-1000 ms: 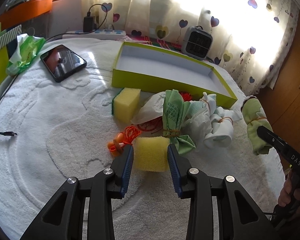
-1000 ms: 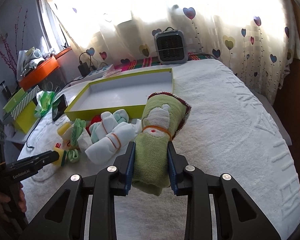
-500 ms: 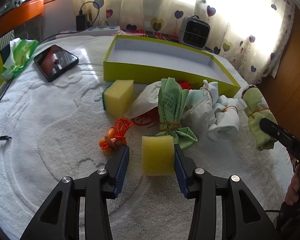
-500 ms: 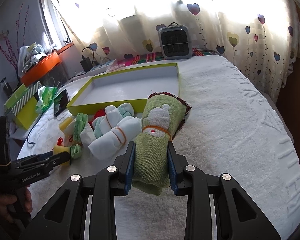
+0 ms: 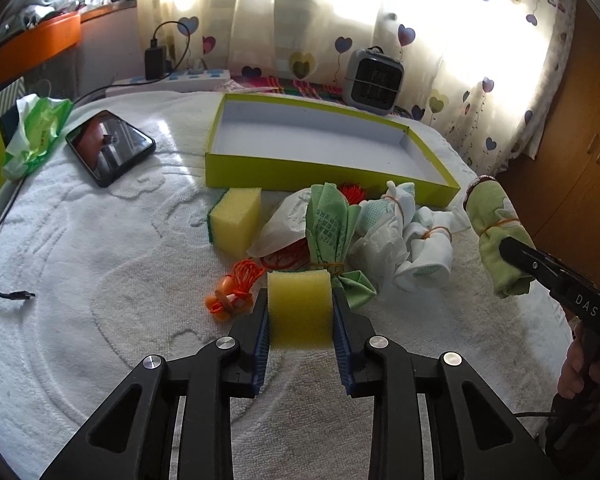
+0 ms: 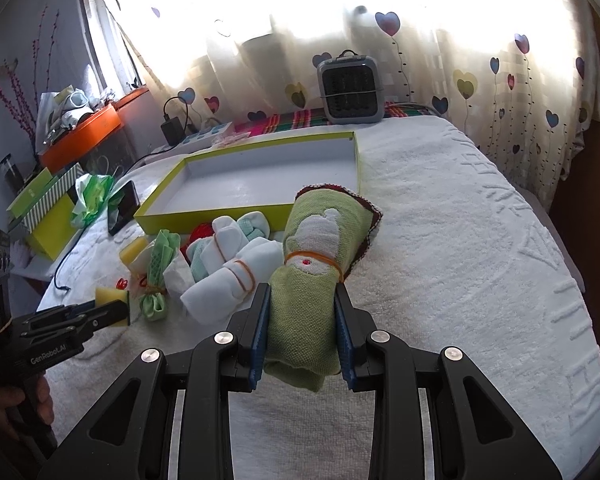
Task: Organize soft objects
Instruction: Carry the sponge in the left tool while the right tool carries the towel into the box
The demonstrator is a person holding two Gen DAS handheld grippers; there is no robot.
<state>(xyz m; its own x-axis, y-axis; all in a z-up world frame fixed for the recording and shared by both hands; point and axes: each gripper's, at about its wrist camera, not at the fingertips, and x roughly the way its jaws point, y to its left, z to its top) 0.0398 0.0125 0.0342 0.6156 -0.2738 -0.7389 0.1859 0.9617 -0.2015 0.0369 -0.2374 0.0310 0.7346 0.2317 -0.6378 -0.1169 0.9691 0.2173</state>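
Left gripper (image 5: pixel 300 320) squeezes a yellow sponge block (image 5: pixel 299 307) btwn its blue pads, so the sponge can ride along w/o falling. It sits at 6 o'clock of the soft pile.

Right gripper (image 6: pixel 302 330) is clamped on a rolled green towel (image 6: pixel 314 276), tied w/ an orange rubber band so it stays rolled up. It's held at the tail end, so the fat end pokes fwd toward the box.

At 12 o'clock waits the yellow-green box (image 5: pixel 332 172), nothing inside it yet. I think both soft things go in there next.

Just in front of the box lie a second sponge (image 5: pixel 236 216), a green cloth bundle (image 5: pixel 330 236), white sock rolls (image 5: pixel 424 252) and an orange string (image 5: pixel 236 288). They're bunched close so each grab is a short trip.

At 10 o'clock, a phone (image 5: pixel 110 146) lies well apart from the pile.
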